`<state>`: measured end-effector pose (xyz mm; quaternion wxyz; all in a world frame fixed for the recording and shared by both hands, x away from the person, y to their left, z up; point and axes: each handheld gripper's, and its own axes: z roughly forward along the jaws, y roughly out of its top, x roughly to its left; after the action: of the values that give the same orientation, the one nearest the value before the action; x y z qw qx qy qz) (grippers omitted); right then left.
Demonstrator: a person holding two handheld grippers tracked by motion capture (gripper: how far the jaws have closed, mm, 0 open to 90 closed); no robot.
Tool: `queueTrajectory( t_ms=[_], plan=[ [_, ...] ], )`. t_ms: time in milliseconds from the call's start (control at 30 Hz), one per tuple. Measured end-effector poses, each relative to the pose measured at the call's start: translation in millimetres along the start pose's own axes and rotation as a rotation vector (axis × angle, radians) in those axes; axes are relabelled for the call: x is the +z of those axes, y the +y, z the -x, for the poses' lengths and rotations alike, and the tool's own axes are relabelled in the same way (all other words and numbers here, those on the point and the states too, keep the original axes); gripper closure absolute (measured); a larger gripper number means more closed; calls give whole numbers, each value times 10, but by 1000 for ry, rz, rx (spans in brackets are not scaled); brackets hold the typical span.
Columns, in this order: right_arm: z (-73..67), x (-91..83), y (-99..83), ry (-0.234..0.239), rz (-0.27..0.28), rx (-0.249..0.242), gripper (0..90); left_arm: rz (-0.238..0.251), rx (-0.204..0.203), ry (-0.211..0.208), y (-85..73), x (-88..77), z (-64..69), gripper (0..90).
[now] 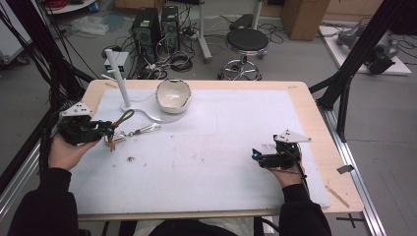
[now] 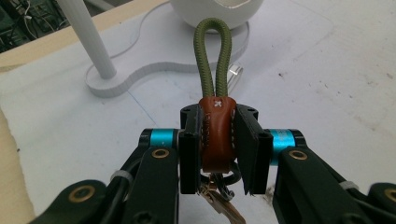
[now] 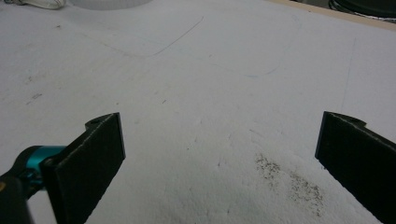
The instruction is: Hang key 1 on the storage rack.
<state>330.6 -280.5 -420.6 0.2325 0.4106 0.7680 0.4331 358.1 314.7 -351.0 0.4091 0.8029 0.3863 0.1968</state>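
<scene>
White mat (image 1: 206,147), scuffed and speckled, covers a wooden table (image 1: 314,113); cables and a stool (image 1: 247,42) occupy the floor beyond. At left, the left gripper (image 1: 101,129) is clenched on the keychain (image 2: 215,135) at its brown leather tab, near the stand (image 1: 120,78) and bowl (image 1: 173,96). The right gripper view shows the right gripper (image 3: 219,154) released, jaws wide over bare mat

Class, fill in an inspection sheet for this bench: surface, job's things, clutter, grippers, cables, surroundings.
Surface: white mat on a wooden table, with dark specks.
Job's things: keychain with brown leather tab, green cord loop and keys; white stand with upright post; white bowl on the stand's base.
Clutter: nothing seen.
Grippers: left gripper shut on the leather tab; right gripper open, nothing between its fingers.
Cables: tangled on the floor behind the table.
Surroundings: computer towers, black stool.
</scene>
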Motion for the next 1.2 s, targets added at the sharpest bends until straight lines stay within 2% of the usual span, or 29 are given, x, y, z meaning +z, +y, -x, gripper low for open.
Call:
queueTrajectory(
  t_ms=[233, 500, 600, 733, 900, 1200],
  plan=[
    [-5, 1, -2, 2, -4, 0, 5, -10, 17, 31, 211, -59, -114, 719],
    [-33, 15, -5, 1, -9, -32, 4, 17, -8, 84, 358, -152, -251, 720],
    [-36, 14, -5, 1, -12, -30, 4, 31, -16, 88, 377, -173, -273, 720],
    [-32, 5, -5, 0, -9, -23, 4, 22, -5, 109, 443, -238, -318, 720],
    [-32, 6, -6, -1, -10, -24, 4, 46, 13, 139, 601, -375, -356, 720],
    [-32, 4, -6, 1, -9, -24, 4, 51, 38, 173, 789, -417, -376, 720]
  ],
)
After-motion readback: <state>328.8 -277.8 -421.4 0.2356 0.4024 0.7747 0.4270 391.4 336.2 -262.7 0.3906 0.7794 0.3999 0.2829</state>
